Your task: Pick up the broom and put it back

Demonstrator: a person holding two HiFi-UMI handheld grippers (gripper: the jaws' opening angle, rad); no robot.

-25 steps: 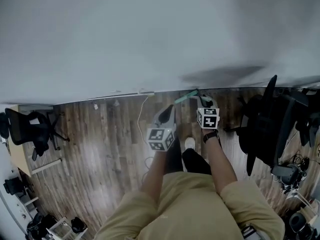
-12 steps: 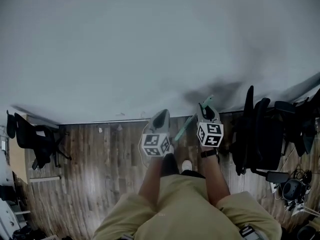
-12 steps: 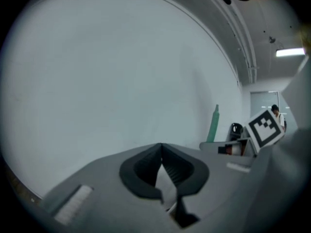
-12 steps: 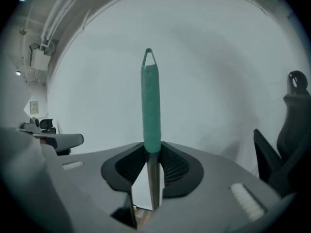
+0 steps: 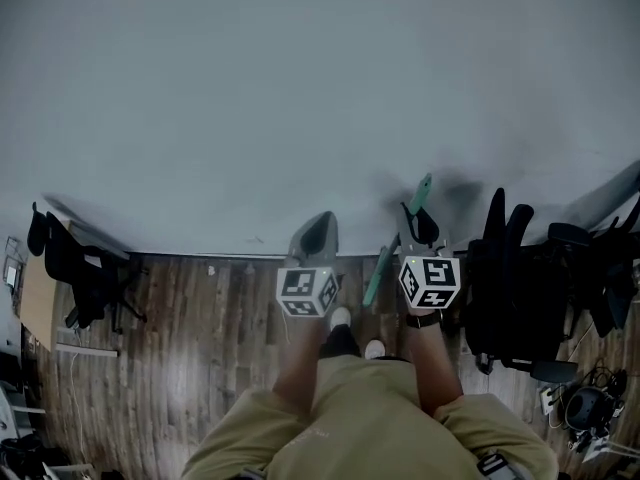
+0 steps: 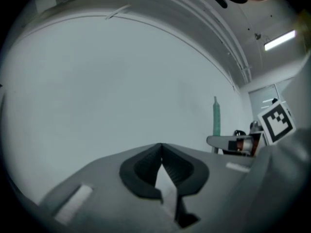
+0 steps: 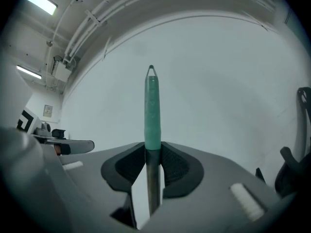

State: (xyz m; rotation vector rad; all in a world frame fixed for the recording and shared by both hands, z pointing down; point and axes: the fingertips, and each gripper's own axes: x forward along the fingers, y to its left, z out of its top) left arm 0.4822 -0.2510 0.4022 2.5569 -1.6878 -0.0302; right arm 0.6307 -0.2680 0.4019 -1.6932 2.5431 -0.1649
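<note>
The broom shows as a thin shaft with a green grip (image 7: 152, 109) that stands upright before the white wall. My right gripper (image 7: 153, 148) is shut on the dark shaft just under the green grip. In the head view the green handle (image 5: 378, 274) slants down from the right gripper (image 5: 420, 216) towards the floor, and its tip (image 5: 424, 187) pokes up past the jaws. The broom's head is hidden. My left gripper (image 6: 161, 148) is shut with nothing in it, level with the right one and to its left (image 5: 321, 222). From the left gripper view the green grip (image 6: 216, 118) rises above the right gripper (image 6: 234, 141).
A bare white wall (image 5: 300, 98) fills the space ahead, meeting a wooden floor (image 5: 200, 338). Black office chairs (image 5: 512, 268) stand close on the right, with cables (image 5: 585, 403) beyond. Another black chair (image 5: 80, 268) stands far left. The person's shoes (image 5: 374, 349) are near the wall.
Both grippers have risen along the wall. The broom came up with the right gripper and its handle swung from lying low by the skirting to nearly upright.
</note>
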